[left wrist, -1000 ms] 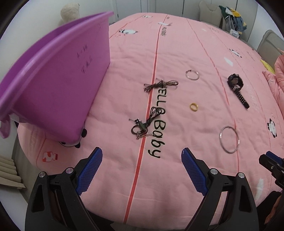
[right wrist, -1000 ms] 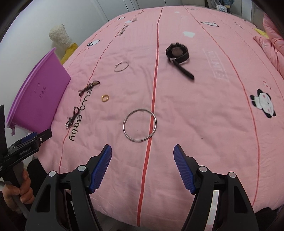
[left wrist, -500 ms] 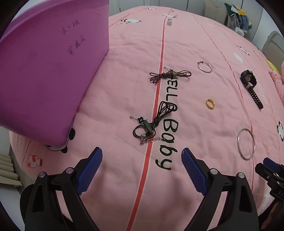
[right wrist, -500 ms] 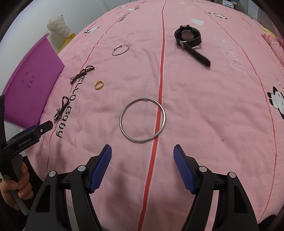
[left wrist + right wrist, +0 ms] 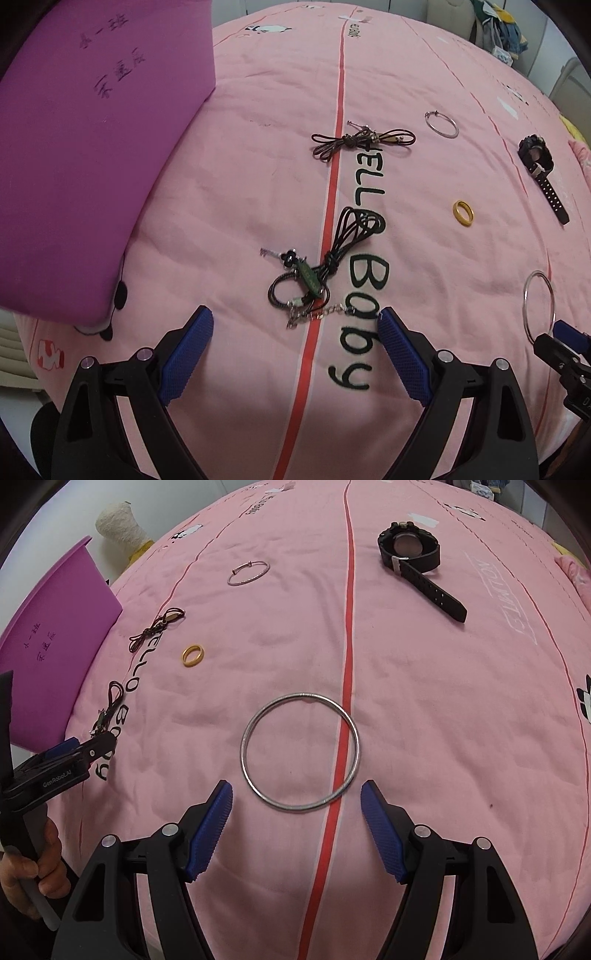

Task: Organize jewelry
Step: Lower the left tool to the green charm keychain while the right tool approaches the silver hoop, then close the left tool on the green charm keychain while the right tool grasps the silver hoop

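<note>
Jewelry lies spread on a pink bedspread (image 5: 240,177). My left gripper (image 5: 295,317) is open just short of a black cord necklace with a green pendant and a chain (image 5: 314,277). A brown cord bracelet (image 5: 362,142) lies farther back. My right gripper (image 5: 296,788) is open right before a large silver bangle (image 5: 299,751), whose near rim sits between the fingertips. A gold ring (image 5: 193,655), a thin silver bangle (image 5: 248,573) and a black watch (image 5: 410,552) lie beyond. Nothing is held.
A purple plastic bin (image 5: 85,147) stands at the left on the bed, with writing on its side. A cream plush toy (image 5: 118,522) sits past it. A person's hand (image 5: 26,871) holds the left gripper's handle. Clothes (image 5: 498,33) are piled at the far right.
Both grippers have come down toward the bed and forward. The necklace and the large bangle now sit much closer to the fingertips. Jaws stayed the same width.
</note>
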`<state>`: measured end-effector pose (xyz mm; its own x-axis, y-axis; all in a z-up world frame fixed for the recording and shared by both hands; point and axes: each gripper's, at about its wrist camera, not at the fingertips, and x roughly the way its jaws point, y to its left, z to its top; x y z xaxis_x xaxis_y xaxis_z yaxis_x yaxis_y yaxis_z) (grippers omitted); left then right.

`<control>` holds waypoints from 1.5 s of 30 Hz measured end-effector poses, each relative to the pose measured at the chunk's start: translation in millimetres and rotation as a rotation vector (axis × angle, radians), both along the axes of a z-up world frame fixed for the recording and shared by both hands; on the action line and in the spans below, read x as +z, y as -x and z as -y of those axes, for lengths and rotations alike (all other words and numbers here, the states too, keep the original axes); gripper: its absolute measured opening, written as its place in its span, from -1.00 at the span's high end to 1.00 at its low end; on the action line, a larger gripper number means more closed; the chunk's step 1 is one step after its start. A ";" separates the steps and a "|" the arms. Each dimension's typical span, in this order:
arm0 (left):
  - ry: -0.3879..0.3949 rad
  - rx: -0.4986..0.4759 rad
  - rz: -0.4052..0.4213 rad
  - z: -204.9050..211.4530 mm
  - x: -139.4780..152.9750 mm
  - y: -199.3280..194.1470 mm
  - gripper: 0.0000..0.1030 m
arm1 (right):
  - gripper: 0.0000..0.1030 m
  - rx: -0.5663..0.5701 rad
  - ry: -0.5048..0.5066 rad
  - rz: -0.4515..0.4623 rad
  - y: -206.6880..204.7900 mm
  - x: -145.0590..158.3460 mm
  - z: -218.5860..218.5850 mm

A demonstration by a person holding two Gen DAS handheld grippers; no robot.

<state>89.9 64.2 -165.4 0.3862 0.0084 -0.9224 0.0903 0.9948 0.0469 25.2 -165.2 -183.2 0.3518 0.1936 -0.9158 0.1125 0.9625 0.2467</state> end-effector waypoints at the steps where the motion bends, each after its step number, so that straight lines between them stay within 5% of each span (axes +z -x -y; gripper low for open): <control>1: -0.005 -0.001 0.003 0.8 -1.2 -2.5 -0.73 | -0.34 0.003 0.006 0.000 -1.5 -0.9 -1.0; 12: -0.059 -0.033 0.029 12.2 -10.5 -18.6 -0.81 | -0.49 0.025 0.035 0.006 -11.3 -6.7 -8.6; 34: -0.040 -0.010 0.098 14.2 -21.0 -27.1 -0.87 | -0.65 0.093 0.177 0.033 -26.9 -15.9 -26.8; 37: -0.020 -0.019 0.101 15.9 -17.1 -16.5 -0.62 | -0.57 0.097 0.178 0.035 -26.7 -13.5 -26.1; 40: -0.001 -0.054 0.105 21.7 -11.5 -10.7 -0.12 | -0.40 0.102 0.181 0.043 -23.4 -9.7 -25.6; 45: 0.025 -0.096 0.096 32.5 -5.4 -3.1 0.66 | -0.39 0.107 0.177 0.049 -22.6 -6.1 -25.8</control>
<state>93.0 31.7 -170.9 0.4705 -0.0547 -0.8807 0.1809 0.9828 0.0356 47.7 -139.4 -189.4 0.3832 0.0699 -0.9210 -0.0004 0.9971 0.0755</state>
